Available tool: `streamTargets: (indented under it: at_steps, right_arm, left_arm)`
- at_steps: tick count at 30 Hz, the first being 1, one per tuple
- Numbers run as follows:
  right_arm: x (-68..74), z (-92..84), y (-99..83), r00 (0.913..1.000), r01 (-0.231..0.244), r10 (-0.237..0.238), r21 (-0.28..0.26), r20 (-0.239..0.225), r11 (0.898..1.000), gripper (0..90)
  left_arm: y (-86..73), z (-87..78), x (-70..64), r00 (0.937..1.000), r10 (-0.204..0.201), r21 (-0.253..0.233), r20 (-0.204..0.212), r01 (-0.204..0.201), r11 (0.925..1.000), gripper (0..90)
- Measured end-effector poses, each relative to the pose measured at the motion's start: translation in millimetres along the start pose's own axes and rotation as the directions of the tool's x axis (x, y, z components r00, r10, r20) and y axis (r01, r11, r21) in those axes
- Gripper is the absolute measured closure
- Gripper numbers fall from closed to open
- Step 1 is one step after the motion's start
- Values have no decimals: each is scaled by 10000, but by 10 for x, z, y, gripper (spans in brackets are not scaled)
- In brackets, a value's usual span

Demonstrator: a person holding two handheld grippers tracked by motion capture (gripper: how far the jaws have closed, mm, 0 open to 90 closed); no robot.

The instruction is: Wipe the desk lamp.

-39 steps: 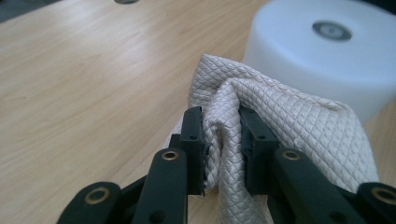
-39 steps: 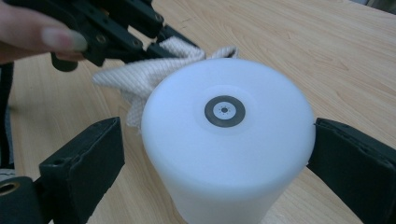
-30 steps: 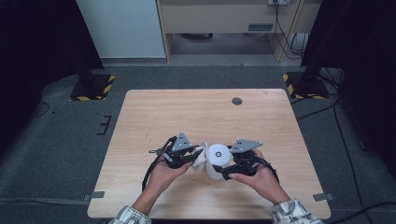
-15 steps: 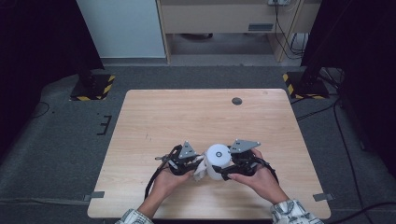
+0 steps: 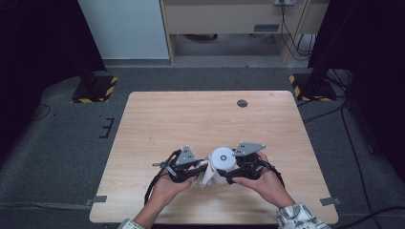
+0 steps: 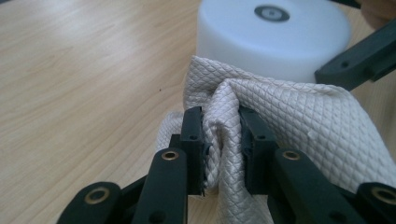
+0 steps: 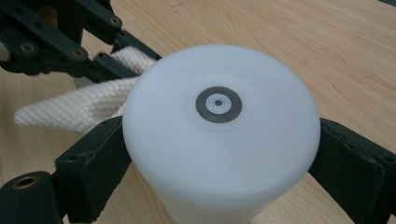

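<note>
Now, near the front edge of the desk (image 5: 157, 114), about midway along it, a white cup (image 5: 222, 160) stands upside down, its flat base with a small grey ring facing up. The right gripper (image 5: 229, 177) clamps the cup across its sides: one pad presses the left wall, the other the right wall, so the cup sits squarely between the fingers (image 7: 95, 158). The left gripper (image 5: 198, 171) is closed tight on a bunched fold of a quilted cream cloth (image 6: 289, 121). Cloth fills the narrow gap between its fingers (image 6: 192, 135) and spills past them, touching the cup's side. Both hands rest low on the desk.
</note>
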State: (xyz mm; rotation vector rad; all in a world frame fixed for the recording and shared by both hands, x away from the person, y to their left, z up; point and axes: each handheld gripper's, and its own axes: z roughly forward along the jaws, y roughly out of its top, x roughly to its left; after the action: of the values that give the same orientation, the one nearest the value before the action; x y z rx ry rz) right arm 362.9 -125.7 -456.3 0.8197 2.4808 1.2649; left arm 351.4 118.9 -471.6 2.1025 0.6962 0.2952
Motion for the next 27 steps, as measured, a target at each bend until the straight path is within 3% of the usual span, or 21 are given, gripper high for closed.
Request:
streamTargets:
  at_steps: [4, 7, 18, 27]
  right_arm:
    - [0, 3, 5, 10000, -15, 15, 32, -2, 10000, 93]
    - [-3, 3, 2, 10000, -29, 29, 8, -18, 10000, 93]
    - [59, 5, -6, 9998, 88, -89, -54, -200, 9999, 93]
    - [125, 5, -23, 9992, 193, -196, -105, -341, 9998, 93]
  left_arm:
    - [-88, 145, -16, 9995, 256, 642, -158, -246, 9976, 734]
    - [-112, 189, 10, 9995, 243, 794, -197, -227, 9966, 734]
    - [137, 19, 176, 9991, -1, -38, -421, 0, 10000, 734]
    - [389, 65, 281, 9992, 144, -47, -373, -146, 9999, 734]
